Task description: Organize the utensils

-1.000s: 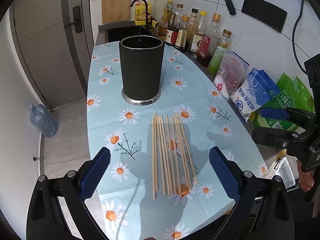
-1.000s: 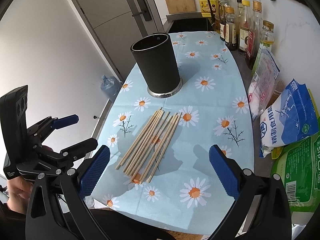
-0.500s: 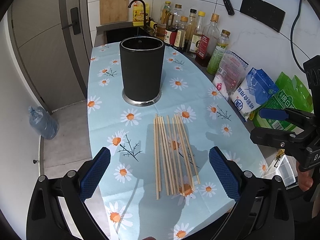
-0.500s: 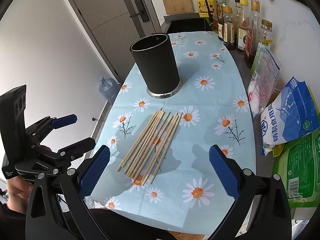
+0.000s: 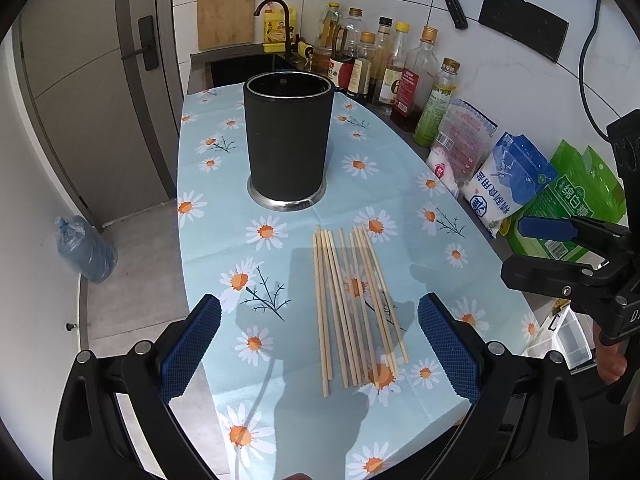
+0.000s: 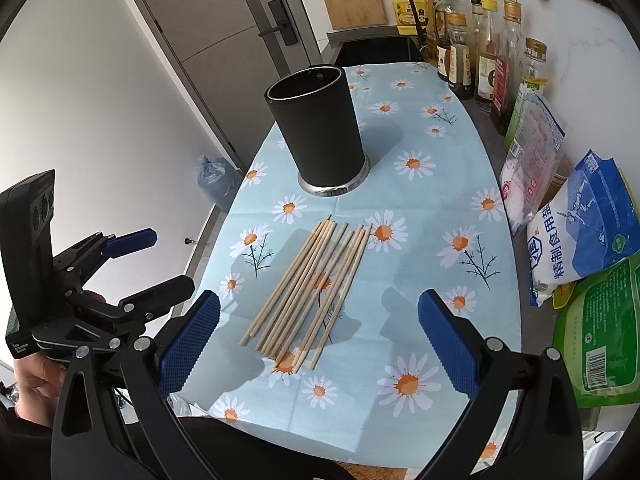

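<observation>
Several wooden chopsticks (image 5: 352,304) lie side by side on the daisy tablecloth (image 5: 280,412); they also show in the right wrist view (image 6: 312,288). A black cylindrical utensil holder (image 5: 289,140) stands upright behind them, empty as far as I see, and shows in the right wrist view (image 6: 320,132). My left gripper (image 5: 320,348) is open and empty, hovering above the near ends of the chopsticks. My right gripper (image 6: 320,340) is open and empty above the table's near edge. The right gripper also shows at the right of the left wrist view (image 5: 568,252), the left gripper in the right wrist view (image 6: 132,264).
Oil and sauce bottles (image 5: 400,72) line the wall at the back right. Bags of salt and food (image 5: 504,184) lie along the right table edge. A sink with a tap (image 5: 276,12) is behind. A water jug (image 5: 84,248) stands on the floor at left.
Both grippers have drawn back and up a little; the chopsticks and holder appear slightly farther away. Nothing on the table has moved.
</observation>
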`<state>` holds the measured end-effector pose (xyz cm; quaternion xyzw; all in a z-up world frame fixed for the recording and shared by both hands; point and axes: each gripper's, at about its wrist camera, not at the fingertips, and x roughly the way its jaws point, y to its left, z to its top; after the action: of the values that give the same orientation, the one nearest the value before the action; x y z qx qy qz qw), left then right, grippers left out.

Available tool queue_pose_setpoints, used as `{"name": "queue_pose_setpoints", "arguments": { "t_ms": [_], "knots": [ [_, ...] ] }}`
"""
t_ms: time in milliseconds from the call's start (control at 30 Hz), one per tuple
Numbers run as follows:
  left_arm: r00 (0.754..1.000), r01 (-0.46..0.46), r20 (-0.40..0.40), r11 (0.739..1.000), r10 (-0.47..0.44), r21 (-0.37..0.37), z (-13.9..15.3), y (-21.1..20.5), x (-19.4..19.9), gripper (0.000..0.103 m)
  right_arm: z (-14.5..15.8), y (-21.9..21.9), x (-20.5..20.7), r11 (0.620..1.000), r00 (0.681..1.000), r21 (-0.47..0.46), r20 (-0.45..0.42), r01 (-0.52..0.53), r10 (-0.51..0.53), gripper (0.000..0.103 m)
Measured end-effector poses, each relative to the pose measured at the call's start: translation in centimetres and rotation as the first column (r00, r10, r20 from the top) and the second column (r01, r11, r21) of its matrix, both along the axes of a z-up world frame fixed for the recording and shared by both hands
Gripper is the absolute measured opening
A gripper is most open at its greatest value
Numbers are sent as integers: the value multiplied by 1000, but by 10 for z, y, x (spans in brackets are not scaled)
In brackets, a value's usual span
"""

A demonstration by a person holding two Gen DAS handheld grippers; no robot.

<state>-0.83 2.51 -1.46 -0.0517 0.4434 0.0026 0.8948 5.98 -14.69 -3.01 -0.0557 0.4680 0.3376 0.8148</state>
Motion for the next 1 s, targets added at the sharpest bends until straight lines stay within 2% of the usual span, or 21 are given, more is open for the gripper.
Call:
{"name": "queue_pose_setpoints", "arguments": {
  "t_ms": [567,667,833,1000],
  "knots": [
    [1000,9,-7,1000,-9,2,-3,6,2,96,-2,4,4,1000,1000,2,-9,8,-8,98],
    [1000,15,-20,1000,-15,-23,-8,8,5,96,-5,4,5,1000,1000,3,-19,17,-17,98],
    [999,45,-25,997,-47,-59,-12,11,11,96,-15,0,17,999,996,15,-85,42,-41,98],
    [994,70,-72,994,-77,-88,-24,14,23,96,-33,2,34,998,982,36,-181,58,-51,98]
  ]
}}
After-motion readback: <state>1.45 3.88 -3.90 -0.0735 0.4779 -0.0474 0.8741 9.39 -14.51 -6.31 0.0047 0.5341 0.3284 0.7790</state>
